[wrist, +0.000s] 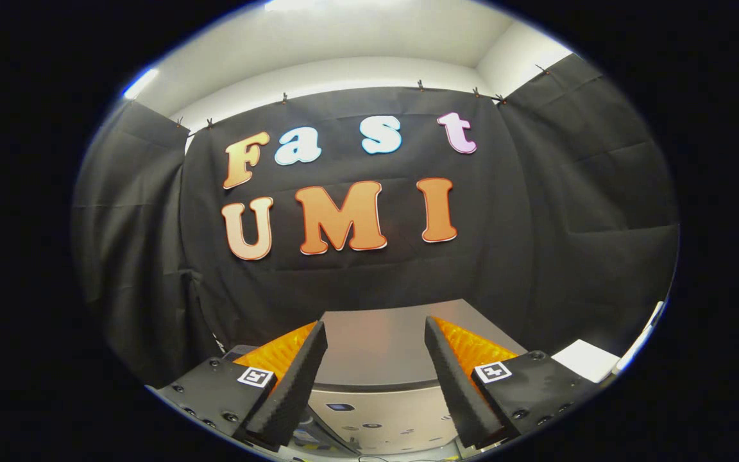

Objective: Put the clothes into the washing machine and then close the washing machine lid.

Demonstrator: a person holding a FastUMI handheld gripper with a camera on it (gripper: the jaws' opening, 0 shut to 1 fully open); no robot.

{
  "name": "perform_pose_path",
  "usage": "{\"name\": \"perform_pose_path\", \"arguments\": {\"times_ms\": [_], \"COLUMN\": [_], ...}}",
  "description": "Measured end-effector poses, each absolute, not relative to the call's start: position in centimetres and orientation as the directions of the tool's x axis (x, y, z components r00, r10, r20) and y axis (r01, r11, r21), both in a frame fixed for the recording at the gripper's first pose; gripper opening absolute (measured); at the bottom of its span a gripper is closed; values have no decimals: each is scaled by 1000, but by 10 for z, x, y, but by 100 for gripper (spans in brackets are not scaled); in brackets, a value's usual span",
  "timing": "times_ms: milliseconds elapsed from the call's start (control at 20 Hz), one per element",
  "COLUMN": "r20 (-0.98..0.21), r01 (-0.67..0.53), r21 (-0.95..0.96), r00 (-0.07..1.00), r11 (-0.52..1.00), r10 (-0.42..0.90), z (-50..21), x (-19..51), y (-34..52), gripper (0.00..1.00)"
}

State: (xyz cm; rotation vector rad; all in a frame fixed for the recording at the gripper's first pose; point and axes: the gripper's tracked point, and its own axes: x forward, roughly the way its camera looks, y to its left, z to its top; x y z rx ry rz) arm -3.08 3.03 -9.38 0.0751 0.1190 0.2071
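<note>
My gripper point(376, 333) is held up and level, its two fingers spread wide apart with nothing between them. Between and below the fingers I see the washing machine point(376, 359), a silver-grey box whose flat lid lies down shut. Its front control strip point(376, 414) with small buttons shows just under the fingers. The fingertips hover over the near part of the lid, not touching it. I see no clothes from here.
The black cloth wall point(356, 276) hangs close behind the machine and wraps around both sides. A white flat surface point(584, 359) lies to the right of the machine. White walls and ceiling rise above the cloth.
</note>
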Motion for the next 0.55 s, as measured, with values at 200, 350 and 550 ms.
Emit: {"name": "perform_pose_path", "arguments": {"times_ms": [200,350,550], "r20": [-111,-110,-109], "r01": [-170,-157,-140], "r21": [82,65,36], "r00": [978,980,984], "r11": [982,986,990], "r10": [179,163,143], "z": [-102,-105,-102], "x": [-44,-56,-69], "y": [13,0,-11], "gripper": [98,98,98]}}
